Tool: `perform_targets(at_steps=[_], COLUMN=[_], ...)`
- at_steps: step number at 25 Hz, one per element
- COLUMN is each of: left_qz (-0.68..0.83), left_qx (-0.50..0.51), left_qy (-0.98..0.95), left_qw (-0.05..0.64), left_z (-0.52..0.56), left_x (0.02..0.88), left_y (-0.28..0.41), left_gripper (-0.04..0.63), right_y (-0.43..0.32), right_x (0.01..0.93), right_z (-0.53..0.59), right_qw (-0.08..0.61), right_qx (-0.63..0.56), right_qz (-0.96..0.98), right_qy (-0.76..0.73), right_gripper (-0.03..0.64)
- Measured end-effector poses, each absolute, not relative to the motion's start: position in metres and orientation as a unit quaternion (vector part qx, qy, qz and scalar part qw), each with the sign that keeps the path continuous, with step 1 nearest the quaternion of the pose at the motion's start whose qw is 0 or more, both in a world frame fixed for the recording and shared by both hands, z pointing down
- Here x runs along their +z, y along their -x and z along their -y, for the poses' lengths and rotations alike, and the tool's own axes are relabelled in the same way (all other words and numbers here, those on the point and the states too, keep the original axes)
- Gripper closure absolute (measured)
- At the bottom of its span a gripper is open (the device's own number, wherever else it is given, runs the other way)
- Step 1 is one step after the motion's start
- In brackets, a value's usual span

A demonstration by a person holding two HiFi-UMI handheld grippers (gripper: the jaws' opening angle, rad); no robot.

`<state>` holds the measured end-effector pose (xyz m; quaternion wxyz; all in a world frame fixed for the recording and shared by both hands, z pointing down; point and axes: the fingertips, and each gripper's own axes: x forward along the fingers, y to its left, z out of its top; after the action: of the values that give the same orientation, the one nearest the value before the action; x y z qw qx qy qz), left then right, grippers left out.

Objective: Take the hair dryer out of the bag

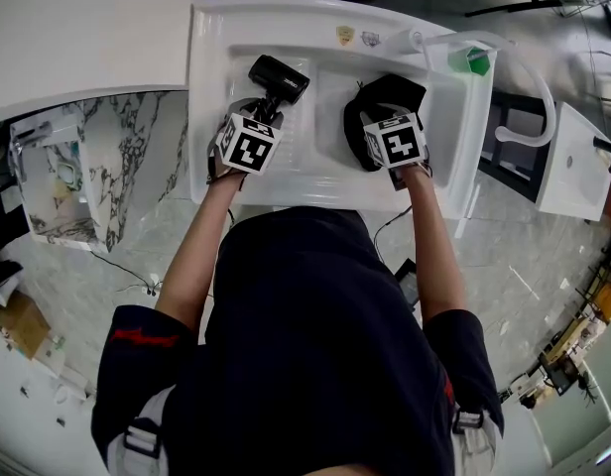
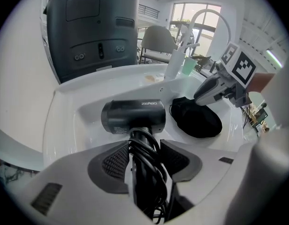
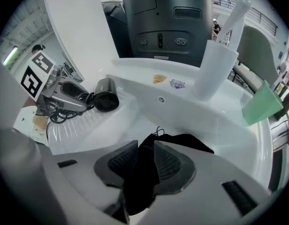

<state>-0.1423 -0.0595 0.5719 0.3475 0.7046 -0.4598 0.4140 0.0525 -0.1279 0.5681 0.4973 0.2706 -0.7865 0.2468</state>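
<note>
The left gripper [image 2: 143,158] had its fingers [image 2: 114,161] clamped on the hair dryer [image 2: 133,116]. Their grey, dot-textured pads pressed the straight handle from both sides, with glossy black cable looped round it. The dryer was matte black, with a short cylindrical barrel set across the handle and a round grille at its rear. It was clear of the bag [image 2: 196,118] and held over the ribbed left half of the sink [image 1: 211,87].

The right gripper [image 3: 140,165] pinched a fold of the bag between its own textured pads [image 3: 121,163], nearly together. The bag was soft, dull black cloth, slumped and rumpled in the smooth right-hand bowl, with a thin cord loop at its edge.

The sink was glossy white, rectangular with rounded corners. On its back rim stood a white tapered tumbler [image 3: 212,69] and a pale green cup [image 3: 262,104].
</note>
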Motion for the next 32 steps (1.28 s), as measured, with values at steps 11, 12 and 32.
perform_targets(at_steps=[11, 12, 32], left_qz=[0.475, 0.478, 0.450], left_qx=[0.400, 0.399, 0.351], left_qy=[-0.715, -0.716, -0.782], left_qw=[0.321, 0.314, 0.251], left_z=[0.068, 0.070, 0.053], left_x=[0.564, 0.561, 0.496], left_y=[0.145, 0.145, 0.133], left_gripper=[0.405, 0.419, 0.565], right_y=[-0.051, -0.050, -0.041], right_x=[0.559, 0.558, 0.509], right_z=[0.126, 0.126, 0.106], right_qw=[0.483, 0.483, 0.379], right_qx=[0.248, 0.247, 0.280], right_qz=[0.789, 0.789, 0.785], right_qy=[-0.288, -0.290, -0.401], right_gripper=[0.503, 0.503, 0.549])
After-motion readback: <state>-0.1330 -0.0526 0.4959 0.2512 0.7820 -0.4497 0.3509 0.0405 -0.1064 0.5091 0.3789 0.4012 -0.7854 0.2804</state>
